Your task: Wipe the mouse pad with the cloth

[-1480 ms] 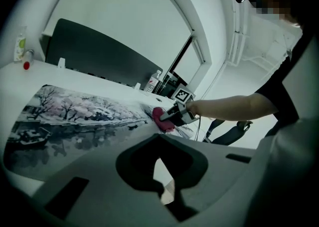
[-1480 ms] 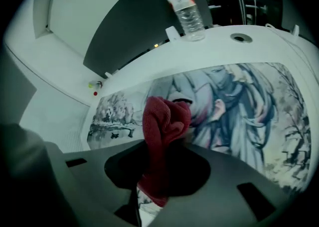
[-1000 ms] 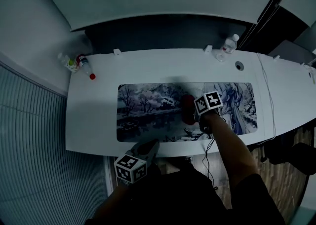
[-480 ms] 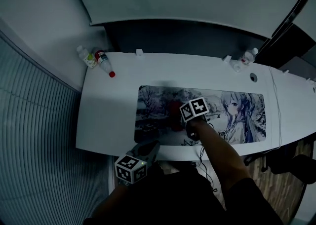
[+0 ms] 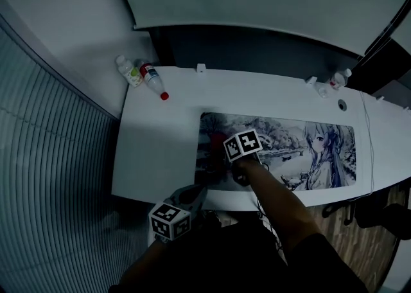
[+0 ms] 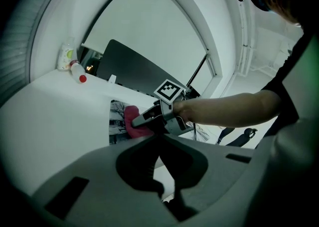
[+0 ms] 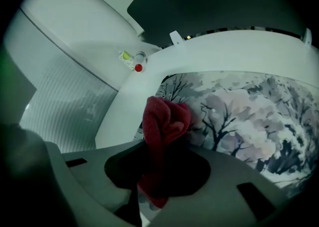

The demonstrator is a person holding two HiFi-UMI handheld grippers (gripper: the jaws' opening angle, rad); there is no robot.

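A long mouse pad [image 5: 289, 147] printed with trees and a drawn figure lies on the white desk [image 5: 157, 144]. My right gripper [image 5: 221, 151] is shut on a red cloth [image 5: 214, 144] and holds it against the pad's left end. In the right gripper view the cloth [image 7: 163, 119] rises bunched from the jaws onto the pad [image 7: 244, 116], close to its left edge. My left gripper [image 5: 194, 193] hangs off the desk's near edge, shut with nothing in it. In the left gripper view I see the right gripper [image 6: 144, 119] and the cloth [image 6: 130, 120] ahead.
Two bottles [image 5: 131, 71] [image 5: 153, 79] lie at the desk's far left corner. Another bottle [image 5: 340, 79] stands at the far right, near a round cable hole [image 5: 342, 105]. A thin cable [image 5: 368, 137] runs along the right side. A slatted wall [image 5: 51, 176] borders the left.
My right gripper has dragged the red cloth leftward over the pad, from near its middle to its left end. The left gripper has stayed below the desk edge.
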